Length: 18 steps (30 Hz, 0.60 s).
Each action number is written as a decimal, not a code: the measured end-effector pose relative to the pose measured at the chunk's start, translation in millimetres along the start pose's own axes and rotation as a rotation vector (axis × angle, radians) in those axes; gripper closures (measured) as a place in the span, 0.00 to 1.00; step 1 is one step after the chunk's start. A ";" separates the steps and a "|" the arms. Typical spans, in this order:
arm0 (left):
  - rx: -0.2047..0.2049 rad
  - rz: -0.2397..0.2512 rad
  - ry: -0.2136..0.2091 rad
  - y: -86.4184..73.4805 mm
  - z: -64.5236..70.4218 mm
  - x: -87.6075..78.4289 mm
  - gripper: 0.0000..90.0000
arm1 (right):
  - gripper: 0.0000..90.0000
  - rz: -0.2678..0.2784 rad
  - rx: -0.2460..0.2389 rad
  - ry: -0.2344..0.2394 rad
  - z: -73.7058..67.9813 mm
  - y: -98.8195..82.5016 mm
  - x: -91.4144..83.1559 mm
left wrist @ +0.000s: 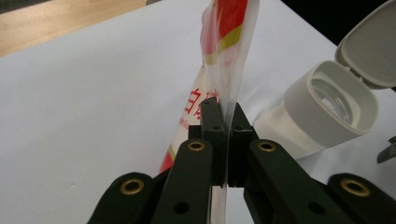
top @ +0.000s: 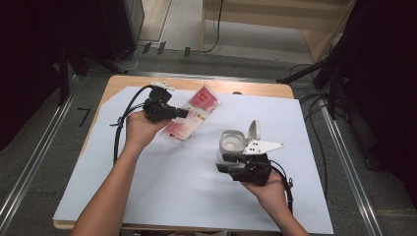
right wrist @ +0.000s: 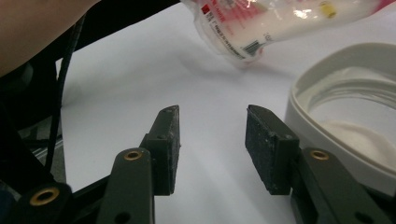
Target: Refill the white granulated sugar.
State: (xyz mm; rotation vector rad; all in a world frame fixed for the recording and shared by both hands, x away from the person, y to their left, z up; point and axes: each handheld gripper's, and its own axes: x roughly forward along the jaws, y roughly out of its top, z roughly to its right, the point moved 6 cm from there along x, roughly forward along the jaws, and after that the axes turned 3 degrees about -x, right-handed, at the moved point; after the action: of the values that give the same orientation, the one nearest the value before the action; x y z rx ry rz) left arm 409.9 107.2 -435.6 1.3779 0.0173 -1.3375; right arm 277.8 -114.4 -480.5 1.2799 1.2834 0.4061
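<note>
The red-and-clear packet (top: 191,118) sits toward eleven o'clock on the white sheet (top: 162,191), its edge pinched tight by the left gripper (left wrist: 223,122), probably so it can be tipped. At four o'clock from it stands the open-lidded jar (top: 232,142); the right gripper (right wrist: 212,144) waits just beside it, jaws apart and empty.

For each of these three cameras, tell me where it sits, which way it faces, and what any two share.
High view: above the table's near side, facing forward and down; both forearms, left tool, right tool.
Left gripper view: rides the left tool, looking along jaws shut on the red-and-white pouch.
Right gripper view: rides the right tool, jaws apart over white paper, beside the open white jar.
Shared: pouch and jar appear in all.
</note>
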 end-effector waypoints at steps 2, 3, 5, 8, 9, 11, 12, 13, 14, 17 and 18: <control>-0.012 0.018 -0.016 -2.1 -2.5 0.1 1.00 | 0.62 0.001 0.011 -0.011 1.8 -1.4 -3.9; -0.016 0.023 -0.020 -2.7 -3.1 -0.2 1.00 | 0.62 0.009 0.013 -0.014 2.0 -1.1 -5.2; -0.013 0.026 -0.035 -4.5 -4.4 -1.6 1.00 | 0.62 0.011 0.012 -0.017 2.2 -0.7 -7.2; -0.003 0.026 -0.048 -7.7 -5.2 -4.6 1.00 | 0.62 0.018 0.014 -0.021 2.1 -0.6 -9.3; -0.004 0.022 -0.045 -8.5 -5.4 -5.4 1.00 | 0.62 0.018 0.016 -0.022 1.9 -0.9 -10.2; 0.002 0.019 -0.052 -11.6 -7.0 -7.9 1.00 | 0.62 0.018 0.018 -0.027 1.6 -1.8 -12.3; -0.007 0.022 -0.050 -12.4 -7.5 -8.3 1.00 | 0.62 0.018 0.016 -0.028 1.7 -2.2 -13.3; -0.005 0.016 -0.056 -13.2 -8.7 -9.5 1.00 | 0.62 0.018 0.018 -0.032 1.7 -2.7 -14.2; -0.016 0.014 -0.057 -14.3 -9.5 -11.4 1.00 | 0.62 0.020 0.018 -0.032 1.6 -3.1 -14.9; -0.013 0.013 -0.058 -18.4 -11.0 -15.8 1.00 | 0.62 0.014 0.023 -0.043 1.2 -7.1 -17.7; -0.014 0.013 -0.062 -20.7 -11.4 -16.8 1.00 | 0.62 0.010 0.018 -0.047 0.9 -8.0 -17.8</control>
State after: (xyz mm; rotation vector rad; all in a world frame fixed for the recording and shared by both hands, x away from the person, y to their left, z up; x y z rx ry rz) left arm 397.9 133.0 -441.5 1.3220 -0.0241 -1.3659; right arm 269.5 -132.1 -479.2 1.3041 1.2444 0.3704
